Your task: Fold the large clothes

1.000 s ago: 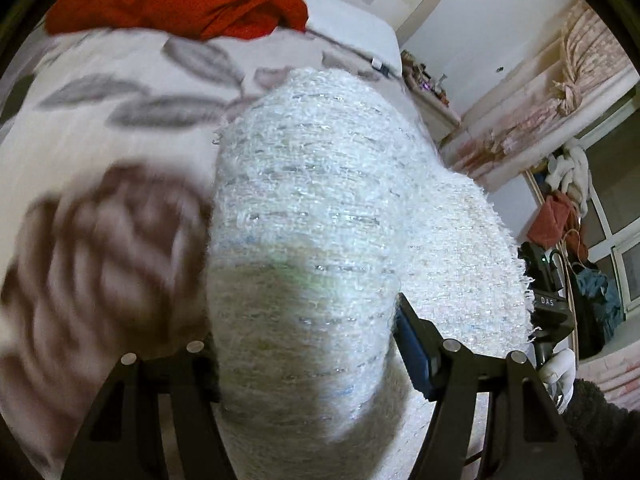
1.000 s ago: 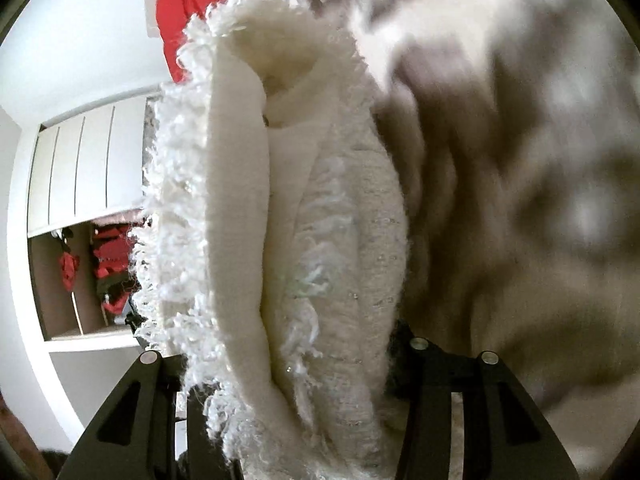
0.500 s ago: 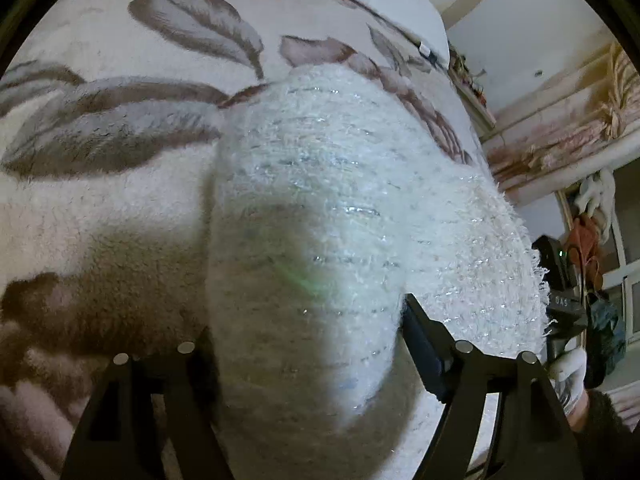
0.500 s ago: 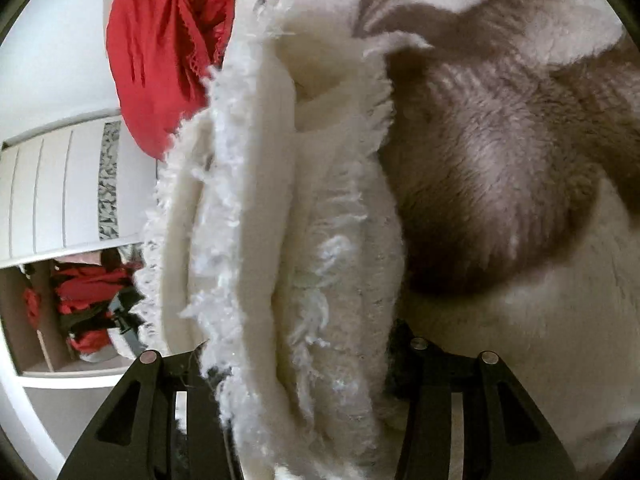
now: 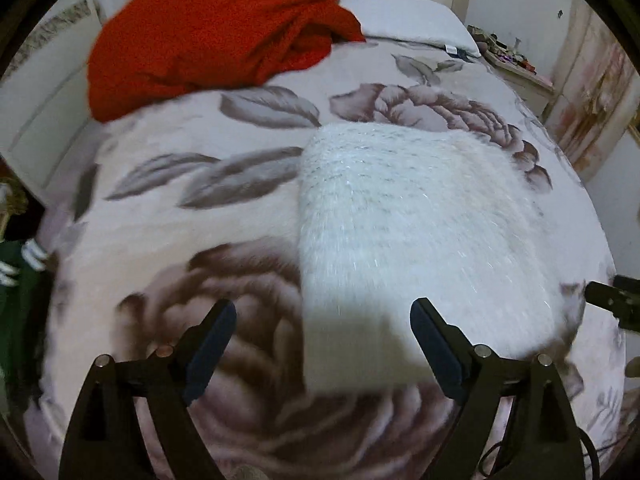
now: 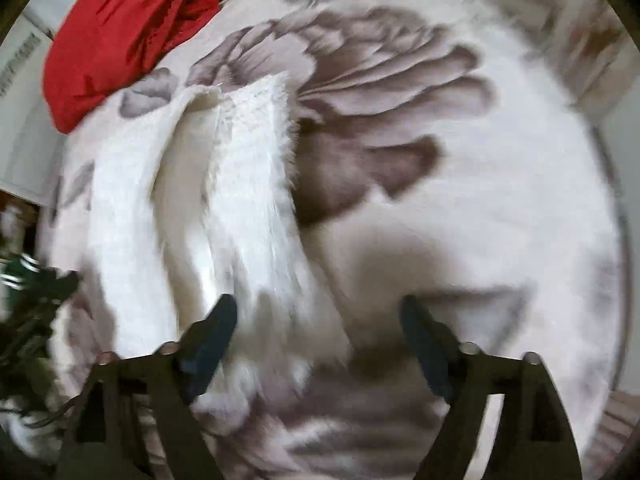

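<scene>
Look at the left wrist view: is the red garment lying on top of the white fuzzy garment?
No. The red garment lies apart from the white fuzzy garment, with bare floral blanket between them.

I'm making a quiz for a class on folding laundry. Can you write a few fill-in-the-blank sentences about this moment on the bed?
1. The folded white sweater lies on a blanket printed with large ____.
2. Near the pillow sits a crumpled heap of ____ cloth.
3. The left tongs stand ____, their pads clear of the sweater.
4. The right tongs have just been opening and now hold ____.

Missing words: flowers; red; open; nothing
</scene>
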